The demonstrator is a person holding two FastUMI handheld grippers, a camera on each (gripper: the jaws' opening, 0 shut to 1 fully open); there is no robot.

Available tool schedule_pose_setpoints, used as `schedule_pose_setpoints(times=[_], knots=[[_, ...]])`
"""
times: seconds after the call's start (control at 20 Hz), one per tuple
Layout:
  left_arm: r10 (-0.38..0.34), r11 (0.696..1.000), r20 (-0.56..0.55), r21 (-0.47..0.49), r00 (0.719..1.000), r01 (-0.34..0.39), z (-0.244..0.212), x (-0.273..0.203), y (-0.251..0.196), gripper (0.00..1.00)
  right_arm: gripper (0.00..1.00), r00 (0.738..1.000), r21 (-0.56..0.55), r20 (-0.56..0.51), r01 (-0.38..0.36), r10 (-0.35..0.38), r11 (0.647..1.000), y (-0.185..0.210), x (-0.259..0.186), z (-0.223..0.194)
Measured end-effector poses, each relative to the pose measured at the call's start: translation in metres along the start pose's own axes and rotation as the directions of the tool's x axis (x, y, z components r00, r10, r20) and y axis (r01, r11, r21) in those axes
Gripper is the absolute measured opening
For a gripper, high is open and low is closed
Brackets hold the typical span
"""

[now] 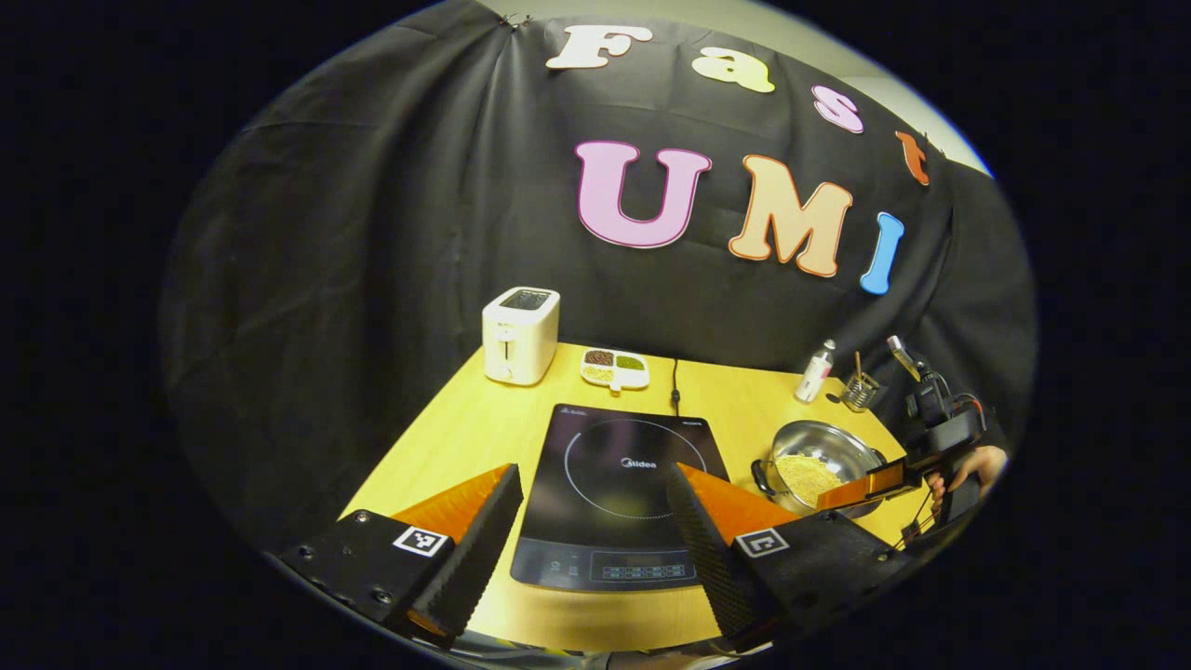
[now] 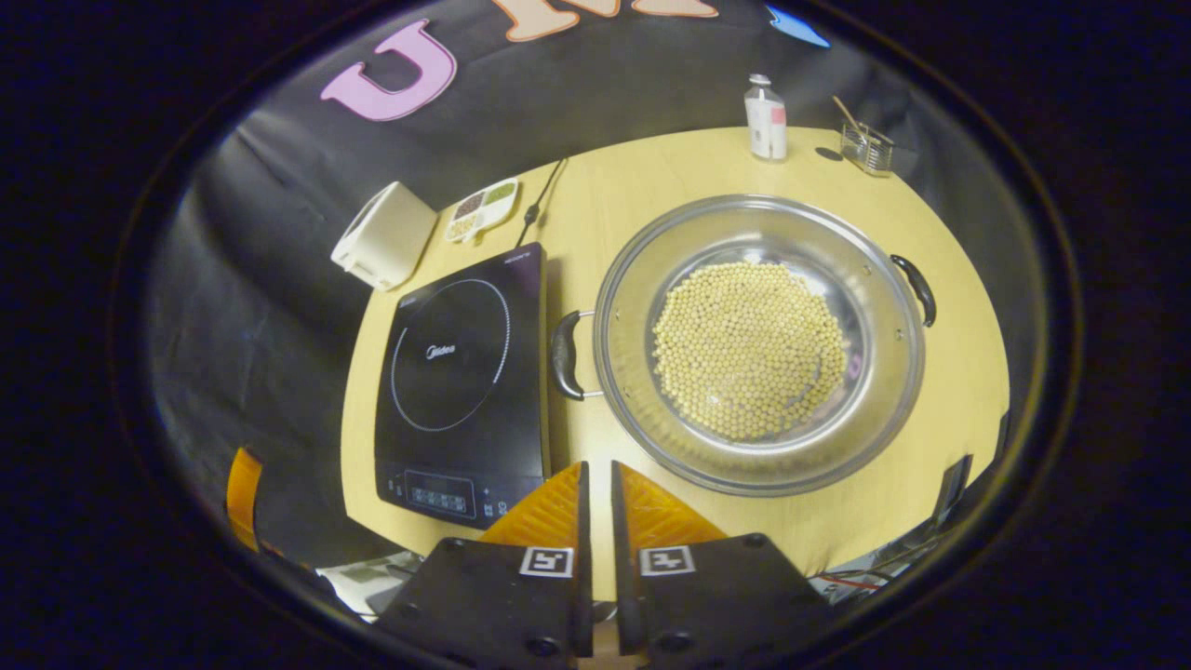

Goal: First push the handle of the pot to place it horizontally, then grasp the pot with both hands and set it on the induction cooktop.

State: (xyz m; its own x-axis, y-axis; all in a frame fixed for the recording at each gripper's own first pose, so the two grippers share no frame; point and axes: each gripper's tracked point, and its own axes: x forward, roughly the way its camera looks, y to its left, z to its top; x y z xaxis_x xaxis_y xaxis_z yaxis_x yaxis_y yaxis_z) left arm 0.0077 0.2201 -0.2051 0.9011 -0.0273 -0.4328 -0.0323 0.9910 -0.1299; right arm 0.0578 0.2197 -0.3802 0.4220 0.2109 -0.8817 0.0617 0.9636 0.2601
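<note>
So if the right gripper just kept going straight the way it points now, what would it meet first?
Probably the near rim of the pot. The right gripper, fingers nearly closed with nothing between them, points at bare table just short of it. Depth is unclear, so it might touch the table first.

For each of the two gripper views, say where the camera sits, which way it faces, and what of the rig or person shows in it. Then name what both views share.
Left gripper view: low at the table's front edge, facing the induction cooktop; own left gripper open, the right gripper and a hand beyond.
Right gripper view: above, looking down on the pot; own right gripper nearly closed.
Shared: cooktop, pot, toaster.
</note>
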Motion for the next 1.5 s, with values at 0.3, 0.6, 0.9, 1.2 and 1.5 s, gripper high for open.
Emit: schedule_pose_setpoints(times=[0.3,0.6,0.9,1.2,1.5], knots=[[-0.065,0.997,-0.118,-0.037,0.991,0.061,-0.027,0.01,-0.034,0.96,0.3,0.999,0.043,0.036,0.014,-0.016,0.999,-0.04,-0.027,-0.007],[-0.105,0.994,-0.259,-0.062,0.96,0.092,-0.05,0.03,-0.085,0.96,0.94,0.999,0.036,-0.038,-0.012,0.013,0.999,-0.087,-0.027,-0.013],[-0.131,0.987,-0.363,-0.134,0.922,0.087,-0.066,0.057,-0.143,0.96,0.94,0.996,0.047,-0.072,-0.054,0.058,0.997,-0.148,-0.03,0.025],[-0.126,0.987,-0.474,-0.146,0.871,0.063,-0.09,0.089,-0.186,0.96,0.94,0.993,0.074,-0.096,-0.063,0.07,0.995,-0.21,-0.019,0.067],[-0.131,0.988,-0.562,-0.142,0.817,0.061,-0.108,0.127,-0.208,0.97,1.0,0.986,0.137,-0.142,-0.065,0.085,0.988,-0.247,0.001,0.094]])
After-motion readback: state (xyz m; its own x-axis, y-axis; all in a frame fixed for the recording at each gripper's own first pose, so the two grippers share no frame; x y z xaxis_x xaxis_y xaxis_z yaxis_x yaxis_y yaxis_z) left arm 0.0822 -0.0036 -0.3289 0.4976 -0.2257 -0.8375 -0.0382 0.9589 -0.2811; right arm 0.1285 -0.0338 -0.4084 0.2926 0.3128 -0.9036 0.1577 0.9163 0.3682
